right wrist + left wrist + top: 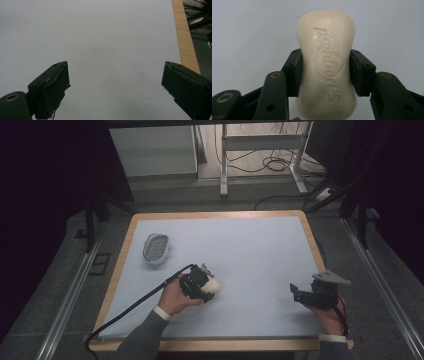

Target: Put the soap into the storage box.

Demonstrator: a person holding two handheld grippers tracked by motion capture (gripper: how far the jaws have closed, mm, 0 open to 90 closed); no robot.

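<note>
One soap dish [156, 248] sits at about 10 o'clock on the table [260, 250], empty as far as I can see. Next over, one bar of soap [214, 286], cream coloured, near 7 o'clock, clamped across its middle by the left gripper [325, 72]. Over at 4 o'clock, the right gripper [115, 82] has its jaws wide apart with nothing between them. So two grippers, one soap, one dish.

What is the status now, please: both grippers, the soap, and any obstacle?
Left gripper shut on soap bar. Right gripper open, holding nothing. Soap dish at table's far left; nothing between.
</note>
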